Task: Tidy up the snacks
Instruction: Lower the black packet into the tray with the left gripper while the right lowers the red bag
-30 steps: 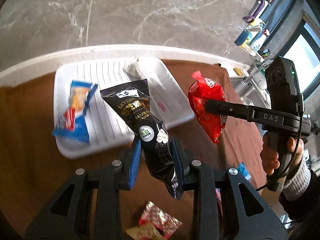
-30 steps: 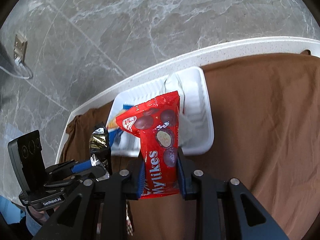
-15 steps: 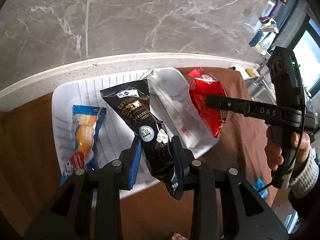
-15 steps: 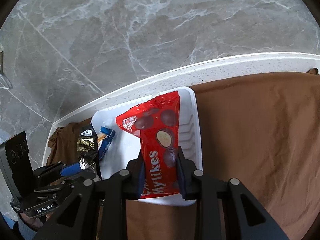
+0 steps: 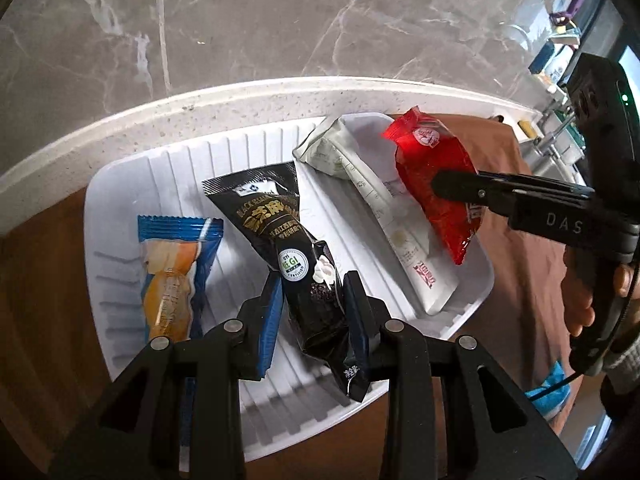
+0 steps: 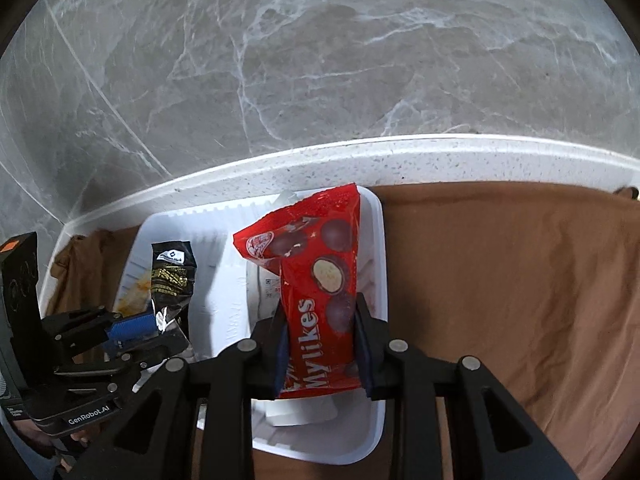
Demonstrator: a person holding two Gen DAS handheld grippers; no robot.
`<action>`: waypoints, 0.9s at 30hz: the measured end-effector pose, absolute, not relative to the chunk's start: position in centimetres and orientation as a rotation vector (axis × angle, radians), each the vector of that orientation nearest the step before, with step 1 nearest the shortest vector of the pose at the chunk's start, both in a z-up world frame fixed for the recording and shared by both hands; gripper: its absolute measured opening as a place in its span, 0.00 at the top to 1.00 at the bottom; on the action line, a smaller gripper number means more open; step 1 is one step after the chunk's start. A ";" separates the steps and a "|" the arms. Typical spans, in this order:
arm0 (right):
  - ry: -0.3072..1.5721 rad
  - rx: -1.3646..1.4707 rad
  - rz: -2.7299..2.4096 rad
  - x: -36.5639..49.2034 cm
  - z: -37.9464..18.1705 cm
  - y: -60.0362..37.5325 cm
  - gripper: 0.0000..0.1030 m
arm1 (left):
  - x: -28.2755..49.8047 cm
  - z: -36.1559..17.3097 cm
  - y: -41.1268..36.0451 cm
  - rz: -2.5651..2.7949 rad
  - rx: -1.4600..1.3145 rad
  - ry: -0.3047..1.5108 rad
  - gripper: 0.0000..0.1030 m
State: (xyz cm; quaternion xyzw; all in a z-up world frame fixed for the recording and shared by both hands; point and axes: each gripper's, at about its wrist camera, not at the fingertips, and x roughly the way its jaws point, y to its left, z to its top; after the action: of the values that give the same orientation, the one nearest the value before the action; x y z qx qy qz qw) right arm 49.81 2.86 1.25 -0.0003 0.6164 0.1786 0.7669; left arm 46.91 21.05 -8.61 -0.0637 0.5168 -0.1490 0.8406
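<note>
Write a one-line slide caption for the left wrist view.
Left gripper holds a black snack packet over the white tray; right gripper brings a red packet.

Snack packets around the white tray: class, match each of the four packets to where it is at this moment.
Things:
1. black sesame packet
2. red Mylikes packet
3. blue and orange packet
4. long white packet

Places:
A. lying at the left end of the white tray
B. held in the right gripper
C. lying in the tray under the red packet
D. held in the left gripper

Pairs: 1-D, 2-B, 3-A, 4-C
</note>
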 end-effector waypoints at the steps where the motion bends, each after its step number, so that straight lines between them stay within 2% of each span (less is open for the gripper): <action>1: 1.337 -0.005 0.380 49.8 1.2 2.9 0.64 | 47.0 -8.8 21.0 -0.307 -0.137 1.098 0.72; 5: 1.340 -0.011 0.356 49.9 1.0 2.8 0.55 | 47.1 -8.9 21.0 -0.289 -0.127 1.095 0.72; 9: 1.336 -0.009 0.347 49.7 1.2 2.3 0.53 | 46.7 -8.1 21.4 -0.274 -0.128 1.073 0.72; 18: 1.321 0.004 0.330 49.1 2.0 1.6 0.53 | 44.8 -5.7 22.2 -0.261 -0.128 1.023 0.72; 22: 1.354 0.029 0.366 48.9 1.4 2.4 0.61 | 44.2 -5.0 22.2 -0.263 -0.130 1.015 0.72; 27: 1.393 0.040 0.415 48.7 0.7 3.0 0.61 | 43.5 -4.4 22.3 -0.260 -0.139 1.010 0.72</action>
State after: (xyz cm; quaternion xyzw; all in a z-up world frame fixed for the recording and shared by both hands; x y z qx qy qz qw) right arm 48.66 3.02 0.71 0.0182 0.6367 0.1899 0.7471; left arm 43.52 22.33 -4.44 -0.0663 0.4819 -0.1243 0.8649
